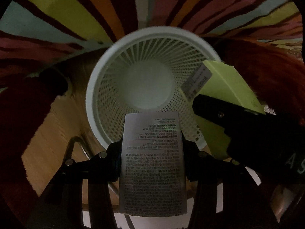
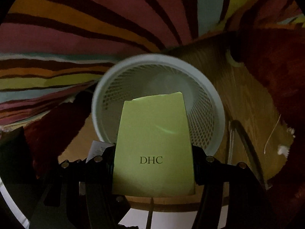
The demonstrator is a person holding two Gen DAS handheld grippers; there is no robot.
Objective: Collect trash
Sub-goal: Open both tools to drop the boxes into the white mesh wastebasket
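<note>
A white mesh wastebasket [image 1: 106, 87] stands on the floor below both grippers; it also shows in the right wrist view [image 2: 215, 103] and looks empty. My left gripper [image 1: 152, 148] is shut on a grey box [image 1: 152, 168] printed with small text, held over the basket's near rim. My right gripper [image 2: 153, 154] is shut on a light green DHC box [image 2: 152, 143], held over the basket's opening. The right gripper [image 1: 238, 118] and the green box [image 1: 228, 82] show at the right of the left wrist view, over the basket's right rim.
A striped multicolour rug [image 1: 76, 9] lies beyond the basket. Wooden floor [image 1: 53, 133] surrounds the basket. A dark red fabric [image 2: 276, 66] lies at the sides. A curved metal tube [image 2: 246, 139] runs beside the basket.
</note>
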